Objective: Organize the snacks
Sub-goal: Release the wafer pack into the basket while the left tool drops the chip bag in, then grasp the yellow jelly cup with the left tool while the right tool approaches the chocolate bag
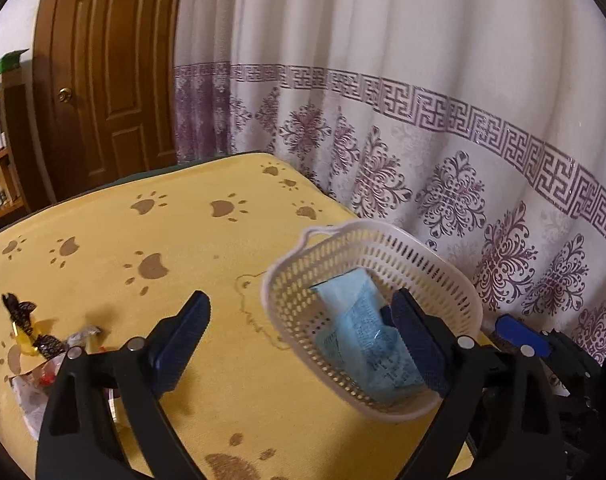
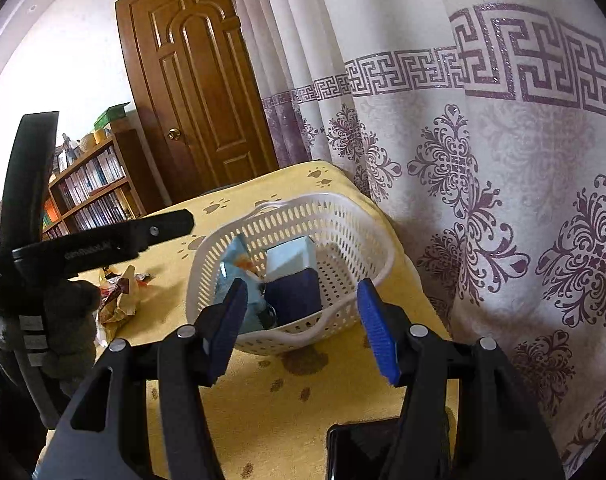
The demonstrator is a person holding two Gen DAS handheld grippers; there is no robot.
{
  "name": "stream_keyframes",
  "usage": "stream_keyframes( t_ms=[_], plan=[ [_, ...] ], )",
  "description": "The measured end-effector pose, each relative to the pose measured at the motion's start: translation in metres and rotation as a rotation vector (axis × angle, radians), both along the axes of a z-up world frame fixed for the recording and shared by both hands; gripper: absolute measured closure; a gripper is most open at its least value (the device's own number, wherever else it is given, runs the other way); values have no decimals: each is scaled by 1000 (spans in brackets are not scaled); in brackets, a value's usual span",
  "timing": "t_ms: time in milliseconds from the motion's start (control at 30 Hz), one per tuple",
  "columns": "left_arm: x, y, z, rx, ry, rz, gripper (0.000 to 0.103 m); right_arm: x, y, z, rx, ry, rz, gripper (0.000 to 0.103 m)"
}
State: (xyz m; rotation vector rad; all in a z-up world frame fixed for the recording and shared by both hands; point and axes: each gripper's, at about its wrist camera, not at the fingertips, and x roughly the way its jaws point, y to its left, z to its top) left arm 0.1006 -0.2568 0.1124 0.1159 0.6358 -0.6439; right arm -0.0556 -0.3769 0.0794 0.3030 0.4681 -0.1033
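A white slotted basket [image 1: 367, 256] [image 2: 343, 216] stands on the yellow paw-print cloth [image 1: 143, 248] near the curtain. A light blue snack packet [image 1: 367, 332] [image 2: 239, 268] lies inside it, beside a pale blue box-like pack [image 2: 291, 258]. My left gripper [image 1: 301, 300] is open wide, straddling the basket's near wall: one finger is inside beside the packet, the other outside, and the pads press on nothing. My right gripper [image 2: 303, 288] hangs open just in front of the basket, nothing between its fingers. Loose snack wrappers [image 1: 43, 340] [image 2: 119, 296] lie in a heap at the left.
A gloved hand [image 2: 63, 320] holds the left gripper's handle at the left. A black phone [image 2: 363, 448] lies at the near table edge. The patterned curtain [image 1: 463, 140] hangs right behind the basket. A wooden door [image 2: 199, 100] and a bookshelf [image 2: 91, 192] stand beyond.
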Motion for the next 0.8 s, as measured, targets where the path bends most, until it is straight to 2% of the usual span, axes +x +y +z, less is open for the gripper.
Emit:
stream_keyframes(
  t_ms=[467, 800],
  plan=[
    [-8, 67, 21, -68, -16, 123, 11, -3, 30, 10, -13, -8, 39, 42],
    [-1, 155, 35, -98, -44, 333, 10, 4, 67, 14, -24, -2, 112, 39]
  ],
)
